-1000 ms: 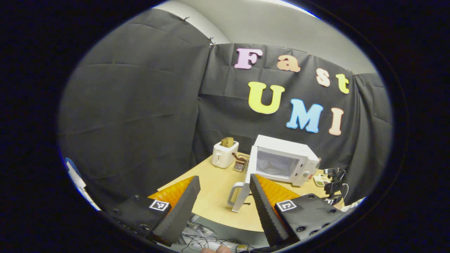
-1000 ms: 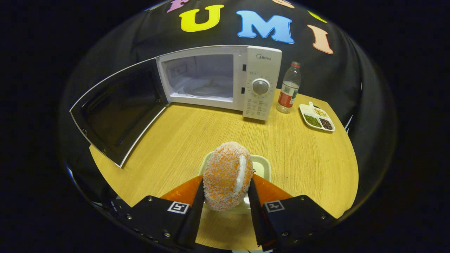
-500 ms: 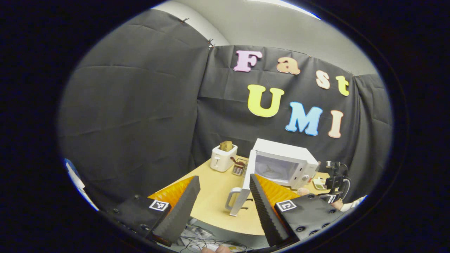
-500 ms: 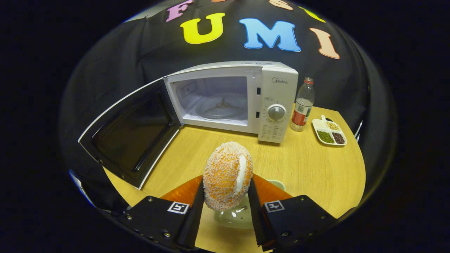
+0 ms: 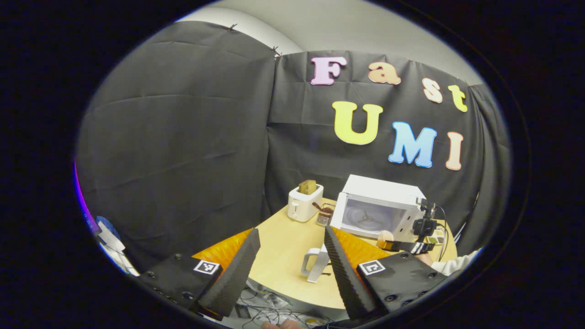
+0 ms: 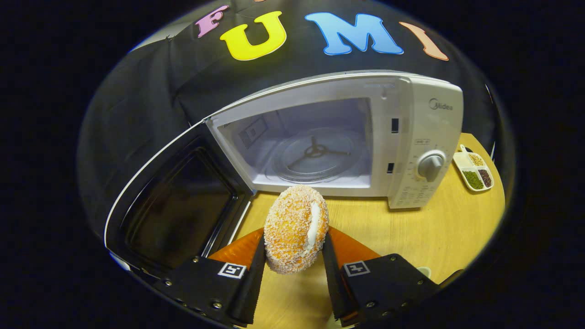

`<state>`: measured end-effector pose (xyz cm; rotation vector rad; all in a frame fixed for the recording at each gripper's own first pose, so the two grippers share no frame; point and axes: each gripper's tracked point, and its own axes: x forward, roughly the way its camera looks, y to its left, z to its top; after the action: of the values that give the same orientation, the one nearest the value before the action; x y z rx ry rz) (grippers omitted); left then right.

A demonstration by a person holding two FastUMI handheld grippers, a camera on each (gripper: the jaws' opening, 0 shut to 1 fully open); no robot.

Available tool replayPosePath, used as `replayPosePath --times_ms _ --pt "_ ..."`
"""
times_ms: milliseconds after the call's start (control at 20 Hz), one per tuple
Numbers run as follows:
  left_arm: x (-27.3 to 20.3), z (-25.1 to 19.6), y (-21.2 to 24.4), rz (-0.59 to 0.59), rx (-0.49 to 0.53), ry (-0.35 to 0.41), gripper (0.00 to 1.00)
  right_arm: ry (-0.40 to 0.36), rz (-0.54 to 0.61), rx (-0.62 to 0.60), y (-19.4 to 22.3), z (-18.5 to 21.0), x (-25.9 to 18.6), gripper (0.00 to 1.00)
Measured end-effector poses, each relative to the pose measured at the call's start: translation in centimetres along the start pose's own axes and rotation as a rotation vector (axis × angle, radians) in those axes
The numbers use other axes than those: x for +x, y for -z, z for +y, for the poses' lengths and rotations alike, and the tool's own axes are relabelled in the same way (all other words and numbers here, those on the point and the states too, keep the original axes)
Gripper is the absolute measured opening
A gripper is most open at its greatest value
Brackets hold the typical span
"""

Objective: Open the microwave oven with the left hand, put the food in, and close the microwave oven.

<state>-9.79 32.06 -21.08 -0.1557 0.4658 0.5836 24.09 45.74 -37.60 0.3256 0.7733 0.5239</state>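
Right gripper view: donut [image 6: 296, 228] is clamped in the right claw [image 6: 292, 269] before the microwave [image 6: 347, 137]; could get knocked against the cavity's lower lip. Left claw [image 5: 288, 269] is spread, empty.

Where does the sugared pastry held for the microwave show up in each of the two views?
Left gripper view: the pastry is a small pale lump right of centre, in front of the microwave's open cavity, held by the far-off right gripper.
Right gripper view: it sits low in the centre, clamped between that gripper's own fingers, just before the cavity.
Shared landmark: the white microwave with its door swung open.
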Motion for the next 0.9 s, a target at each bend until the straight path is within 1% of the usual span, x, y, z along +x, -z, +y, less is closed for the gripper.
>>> replayPosePath --times_ms 150,200,300,350,400,450,500,550,650,800,850,900 --pt "-0.4 0.2 0.6 0.040 0.041 -0.041 0.90 -0.024 -0.007 0.058 -0.9 1.1 3.2 0.63" --pt "-0.4 0.0 0.3 0.045 0.053 -0.047 0.90 -0.015 -0.019 0.080 -1.4 0.9 4.2 0.63" --pt "-0.2 0.2 0.4 0.071 0.079 -0.052 0.95 0.010 -0.039 0.148 -2.0 0.4 5.7 0.63" --pt "0.1 0.2 0.5 0.090 0.094 -0.054 0.90 0.019 -0.052 0.190 -2.5 0.3 6.4 0.63" --pt "0.2 0.3 0.7 0.105 0.107 -0.057 0.95 0.023 -0.069 0.226 -3.1 0.4 7.2 0.63" --pt "0.5 0.3 0.5 0.110 0.118 -0.059 0.95 0.018 -0.085 0.259 -3.6 0.6 8.1 0.63" --pt "0.6 0.2 0.7 0.123 0.125 -0.062 1.00 0.041 -0.103 0.286 -4.0 0.3 9.6 0.62" --pt "0.5 0.2 1.1 0.140 0.128 -0.060 0.90 0.058 -0.132 0.308 -4.6 0.2 9.7 0.63" --pt "0.6 0.6 1.2 0.167 0.143 -0.060 0.90 0.099 -0.188 0.360 -6.0 0.2 10.8 0.62" --pt "1.0 0.9 1.6 0.190 0.154 -0.065 0.90 0.128 -0.261 0.451 -7.5 0.6 12.6 0.62" --pt "1.1 1.1 1.7 0.199 0.159 -0.066 0.90 0.091 -0.246 0.490 -7.2 1.3 13.5 0.62" --pt "1.1 1.1 2.0 0.205 0.164 -0.067 0.90 0.062 -0.193 0.545 -6.3 2.2 14.4 0.66"
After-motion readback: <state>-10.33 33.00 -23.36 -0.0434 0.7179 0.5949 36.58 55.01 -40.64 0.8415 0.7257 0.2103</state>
